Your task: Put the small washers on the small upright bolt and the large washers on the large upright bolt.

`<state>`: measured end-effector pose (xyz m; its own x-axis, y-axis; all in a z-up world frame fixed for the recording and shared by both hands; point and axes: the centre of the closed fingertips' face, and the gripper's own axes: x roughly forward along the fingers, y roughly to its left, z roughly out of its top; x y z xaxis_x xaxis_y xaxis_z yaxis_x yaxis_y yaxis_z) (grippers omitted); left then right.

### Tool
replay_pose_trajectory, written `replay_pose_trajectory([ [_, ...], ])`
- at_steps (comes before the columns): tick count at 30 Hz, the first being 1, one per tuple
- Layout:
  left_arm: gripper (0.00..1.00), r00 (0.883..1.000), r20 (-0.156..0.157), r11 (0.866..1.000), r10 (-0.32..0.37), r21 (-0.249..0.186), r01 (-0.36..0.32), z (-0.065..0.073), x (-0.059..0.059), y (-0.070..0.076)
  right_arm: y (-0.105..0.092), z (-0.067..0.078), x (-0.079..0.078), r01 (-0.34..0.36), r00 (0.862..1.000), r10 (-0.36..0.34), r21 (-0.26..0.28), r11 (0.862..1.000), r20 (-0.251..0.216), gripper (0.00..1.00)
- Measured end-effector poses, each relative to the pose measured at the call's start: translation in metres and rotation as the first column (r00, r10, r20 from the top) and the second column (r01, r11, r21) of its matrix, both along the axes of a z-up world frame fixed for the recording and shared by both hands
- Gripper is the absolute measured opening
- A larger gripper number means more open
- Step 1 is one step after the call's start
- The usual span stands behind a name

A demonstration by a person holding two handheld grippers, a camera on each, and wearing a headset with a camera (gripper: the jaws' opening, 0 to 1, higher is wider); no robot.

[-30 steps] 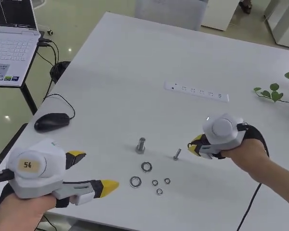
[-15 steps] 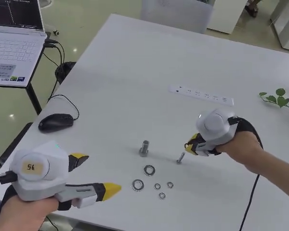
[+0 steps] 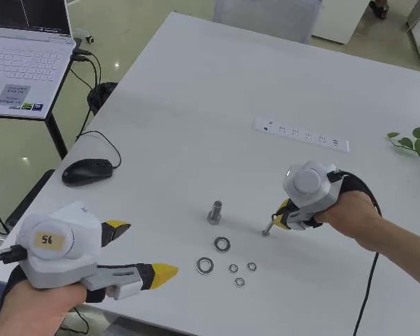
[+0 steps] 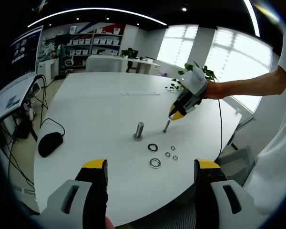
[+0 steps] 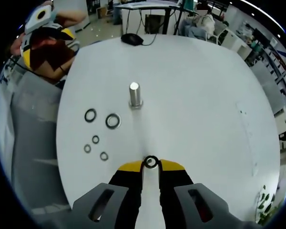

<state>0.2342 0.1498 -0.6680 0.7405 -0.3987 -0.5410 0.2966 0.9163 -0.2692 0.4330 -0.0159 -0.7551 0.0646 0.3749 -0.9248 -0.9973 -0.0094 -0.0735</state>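
Mouse (image 3: 87, 171), pwr strip (image 3: 302, 134) on table (image 3: 196, 91); laptop (image 3: 24, 66), plant (image 3: 411, 140) nearby.

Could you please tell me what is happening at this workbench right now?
A person works with a gripper in each hand. The right gripper is shut on what looks like a small washer, held right at the top of the small upright bolt. The left gripper hovers open near the table's near edge, holding nothing. Three small washers and two large washers lie flat on the table, and the large upright bolt appears bare.
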Motion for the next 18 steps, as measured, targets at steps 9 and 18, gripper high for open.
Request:
replay_pose_trajectory([
  [9, 0.74, 1.0, -0.002, 1.0, 0.005, -0.001, -0.005, -0.0006, 0.0023, 0.0018, -0.0011, -0.0048, -0.001, -0.005, 1.0, 0.005, -0.014, 1.0, -0.011, 0.13],
  [18, 0.74, 1.0, -0.005, 1.0, 0.005, -0.003, -0.005, -0.0017, 0.002, 0.0021, -0.0019, -0.0069, -0.0023, -0.009, 1.0, 0.008, -0.024, 1.0, -0.016, 0.13],
])
